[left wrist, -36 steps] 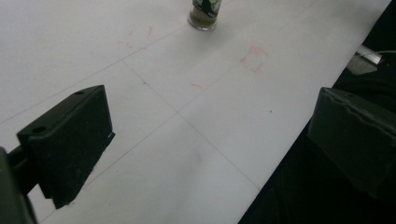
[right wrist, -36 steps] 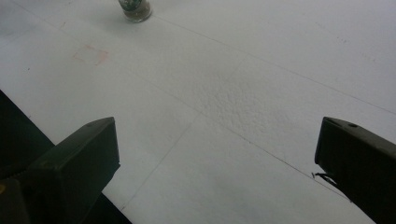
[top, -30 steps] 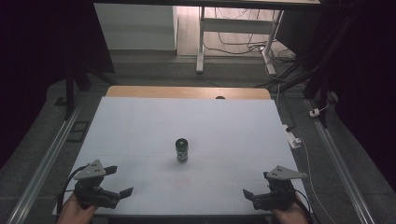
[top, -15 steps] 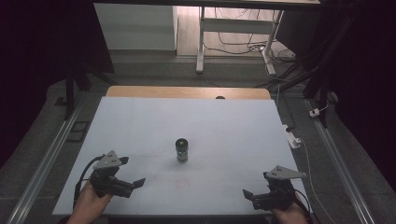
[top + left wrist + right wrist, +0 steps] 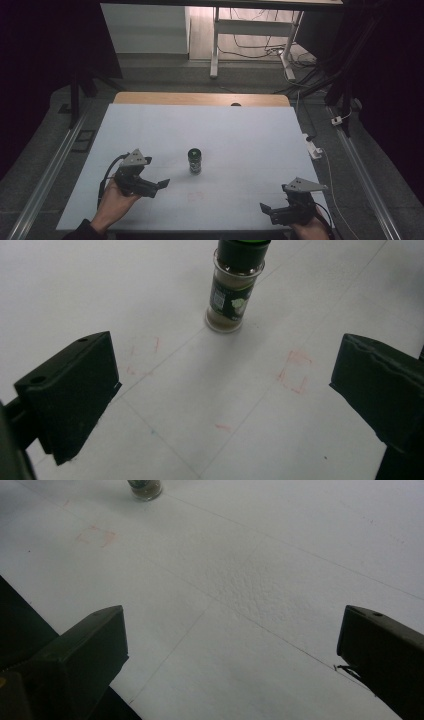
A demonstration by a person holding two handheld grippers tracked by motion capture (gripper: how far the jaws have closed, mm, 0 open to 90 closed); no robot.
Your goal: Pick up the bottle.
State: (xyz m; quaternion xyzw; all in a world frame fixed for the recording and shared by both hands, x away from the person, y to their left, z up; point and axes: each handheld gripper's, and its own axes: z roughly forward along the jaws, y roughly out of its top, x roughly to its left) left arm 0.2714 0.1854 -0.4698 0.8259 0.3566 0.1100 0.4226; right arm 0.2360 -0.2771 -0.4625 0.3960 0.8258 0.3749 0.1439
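Spice jar (image 5: 194,161): stands upright near the middle of the white worktop (image 5: 250,135), touching nothing. In my left gripper view the jar (image 5: 234,287) shows a dark green cap, a clear body filled with brownish powder, and a dark label carrying a pale picture and a small white panel of print. The print is too small to read; I can make out no brand name.

Worktop markings: faint red bracket-shaped marks (image 5: 295,371) lie on the sheet just in front of the jar, with thin pencil-like lines crossing the surface. None of these form legible writing.

Left gripper (image 5: 161,184): held in my left hand (image 5: 114,200), low over the worktop to the left of the jar and near it, pointing toward it. Its fingers (image 5: 75,390) are spread wide apart with nothing between them; the jar sits ahead of the gap, not inside it.

Right gripper (image 5: 265,209): held at the near right corner of the worktop, well apart from the jar. Its fingers (image 5: 85,655) are likewise spread apart and empty, over bare sheet; the base of the jar (image 5: 145,489) shows far off at the top edge.
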